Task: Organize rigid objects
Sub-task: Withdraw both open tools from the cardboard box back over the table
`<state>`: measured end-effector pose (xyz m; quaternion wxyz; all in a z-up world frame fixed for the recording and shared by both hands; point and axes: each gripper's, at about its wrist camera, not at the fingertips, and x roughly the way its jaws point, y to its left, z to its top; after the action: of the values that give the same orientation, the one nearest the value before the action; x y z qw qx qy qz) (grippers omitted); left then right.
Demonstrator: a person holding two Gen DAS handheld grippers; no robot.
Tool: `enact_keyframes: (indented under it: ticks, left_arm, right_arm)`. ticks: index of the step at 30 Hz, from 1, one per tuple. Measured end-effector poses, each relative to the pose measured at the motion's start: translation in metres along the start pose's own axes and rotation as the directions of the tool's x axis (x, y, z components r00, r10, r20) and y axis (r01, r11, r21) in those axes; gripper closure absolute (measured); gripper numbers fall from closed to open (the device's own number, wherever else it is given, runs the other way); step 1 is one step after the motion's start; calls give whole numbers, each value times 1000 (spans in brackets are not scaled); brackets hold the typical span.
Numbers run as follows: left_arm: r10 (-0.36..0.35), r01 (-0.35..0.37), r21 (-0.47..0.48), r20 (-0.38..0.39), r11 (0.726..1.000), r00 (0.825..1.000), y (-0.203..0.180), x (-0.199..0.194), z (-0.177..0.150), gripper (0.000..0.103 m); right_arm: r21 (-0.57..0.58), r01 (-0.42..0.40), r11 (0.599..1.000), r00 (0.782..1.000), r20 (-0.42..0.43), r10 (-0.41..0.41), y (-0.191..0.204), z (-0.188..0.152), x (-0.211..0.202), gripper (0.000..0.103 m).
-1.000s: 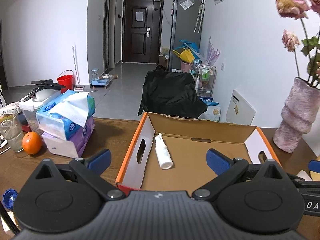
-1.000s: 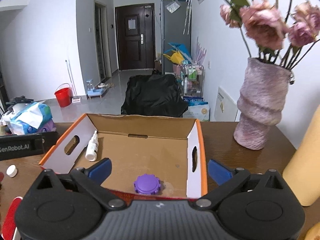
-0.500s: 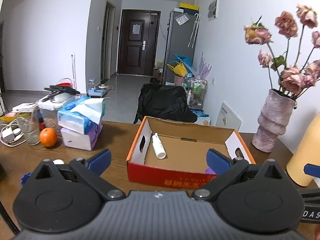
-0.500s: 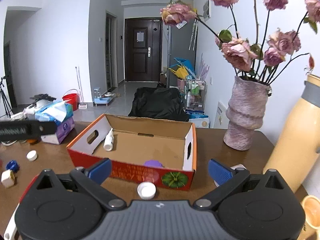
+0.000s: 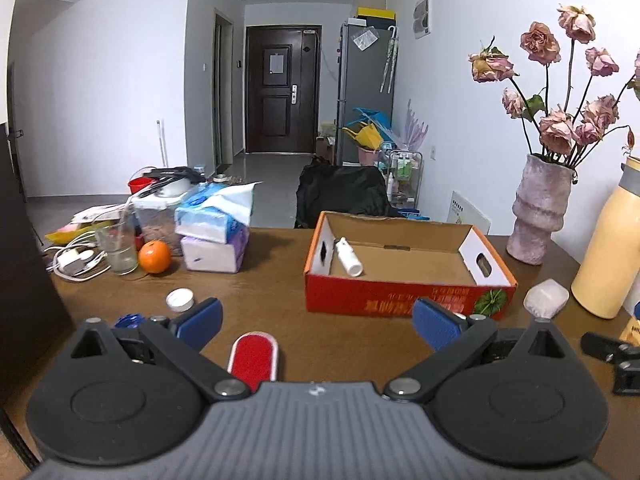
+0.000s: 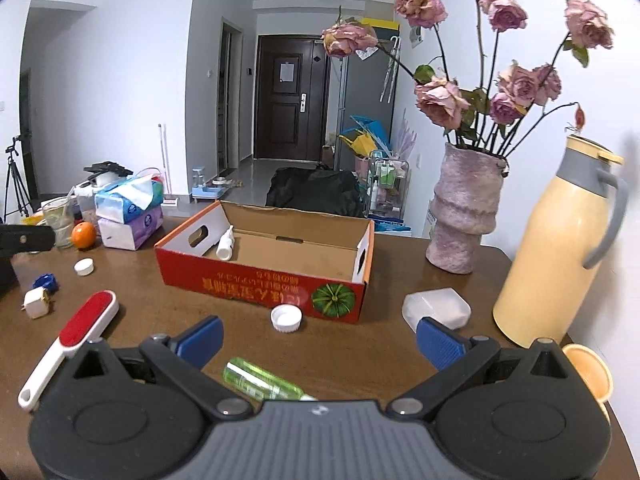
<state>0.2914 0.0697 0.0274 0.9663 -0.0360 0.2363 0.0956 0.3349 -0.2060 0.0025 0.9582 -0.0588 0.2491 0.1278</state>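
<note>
A red cardboard box [image 5: 404, 300] [image 6: 256, 280] stands open on the brown table with a white spray bottle [image 5: 349, 257] [image 6: 225, 244] lying inside at its left. My left gripper [image 5: 318, 325] is open and empty, held back from the box above a red lint brush [image 5: 253, 356] [image 6: 86, 322]. My right gripper [image 6: 320, 338] is open too, with a green tube [image 6: 262, 380] lying just under it. Loose on the table lie a white cap [image 6: 285, 318], a second white cap [image 5: 180, 299] [image 6: 84, 267], a blue cap [image 6: 45, 281], a small white cube [image 6: 35, 304] and a translucent plastic case [image 5: 546, 299] [image 6: 436, 308].
Tissue packs [image 5: 216, 228], an orange [image 5: 154, 256], a glass [image 5: 119, 242] and a charger with cables [image 5: 74, 260] crowd the far left. A pink vase of dried roses [image 6: 464, 212], a yellow thermos [image 6: 560, 240] and a small yellow cup [image 6: 590, 372] stand at the right.
Both grippers have pulled back and up from the box. The table in front of the box, with the brush, caps and tube, has come into view. The purple cap in the box is hidden now.
</note>
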Motion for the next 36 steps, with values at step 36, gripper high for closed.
enact_keyframes:
  ticks: [36]
  left_arm:
    - [188, -197, -67, -121, 978, 975, 106, -28, -83, 0]
  right_arm:
    - [39, 8, 999, 995, -100, -4, -3, -60, -20, 0]
